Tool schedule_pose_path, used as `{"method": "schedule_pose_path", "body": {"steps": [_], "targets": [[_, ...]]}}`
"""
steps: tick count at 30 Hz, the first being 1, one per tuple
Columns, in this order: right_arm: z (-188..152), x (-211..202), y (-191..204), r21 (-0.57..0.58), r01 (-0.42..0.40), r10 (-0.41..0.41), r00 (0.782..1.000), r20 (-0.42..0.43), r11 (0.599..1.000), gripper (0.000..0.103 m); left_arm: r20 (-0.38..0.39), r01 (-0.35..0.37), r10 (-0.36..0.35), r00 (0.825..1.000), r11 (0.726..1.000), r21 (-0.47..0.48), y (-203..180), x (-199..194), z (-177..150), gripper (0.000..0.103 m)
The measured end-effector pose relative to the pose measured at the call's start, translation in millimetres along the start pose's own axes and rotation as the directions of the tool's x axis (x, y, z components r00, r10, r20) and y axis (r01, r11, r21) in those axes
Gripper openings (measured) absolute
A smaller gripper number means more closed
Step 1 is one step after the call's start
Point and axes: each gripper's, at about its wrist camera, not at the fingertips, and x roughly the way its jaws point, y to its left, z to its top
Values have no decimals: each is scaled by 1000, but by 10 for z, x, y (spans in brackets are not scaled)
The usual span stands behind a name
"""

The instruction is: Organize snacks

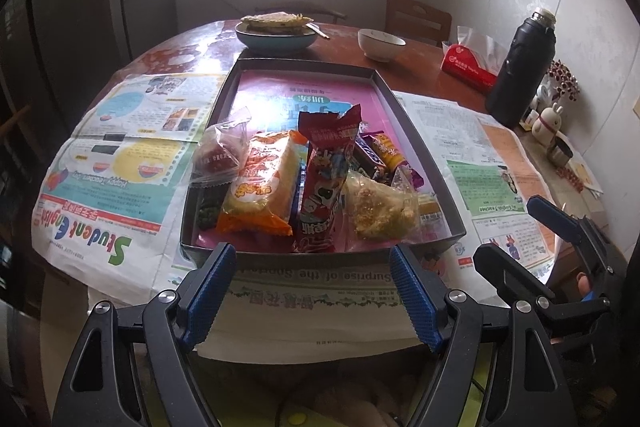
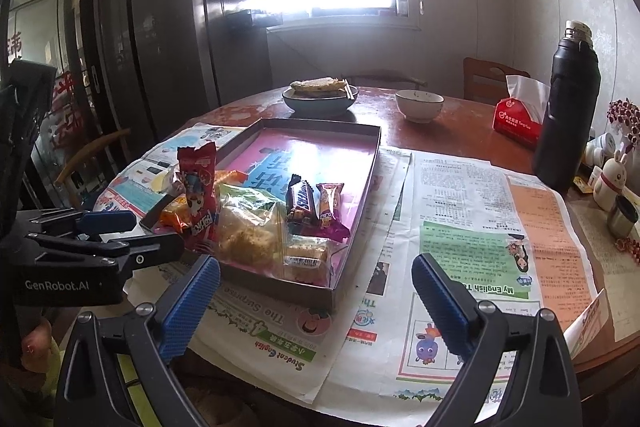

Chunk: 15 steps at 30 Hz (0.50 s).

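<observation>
A shallow dark tray (image 1: pixel 420 151) with a pink lining sits on newspaper and holds several snacks at its near end: a tall red packet (image 1: pixel 326 183), an orange-yellow cake packet (image 1: pixel 262 183), a clear bag of crumbly snack (image 1: pixel 380 209), a clear bag with a red sweet (image 1: pixel 222 155) and chocolate bars (image 1: pixel 378 155). My left gripper (image 1: pixel 312 259) is open and empty just before the tray's near edge. My right gripper (image 2: pixel 316 275) is open and empty near the tray's near right corner (image 2: pixel 332 293). The red packet (image 2: pixel 200 195) and chocolate bars (image 2: pixel 316 205) show there too.
The round wooden table (image 2: pixel 460 131) is covered with newspapers (image 2: pixel 472 227). At the back stand a dish of food (image 1: pixel 276 33), a white bowl (image 1: pixel 380 43), a red tissue pack (image 1: pixel 470 67) and a black flask (image 1: pixel 520 67). Small figurines (image 2: pixel 610 179) stand at the right. A dark cabinet (image 2: pixel 160 47) is on the left.
</observation>
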Motion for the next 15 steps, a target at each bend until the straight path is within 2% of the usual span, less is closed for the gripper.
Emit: {"method": "schedule_pose_path", "body": {"steps": [15], "targets": [[-5, 17, 24, -9, -9, 9, 1000, -4, 1000, 98, 1, -2, 2, 1000, 1000, -5, 12, -6, 2, 80]]}}
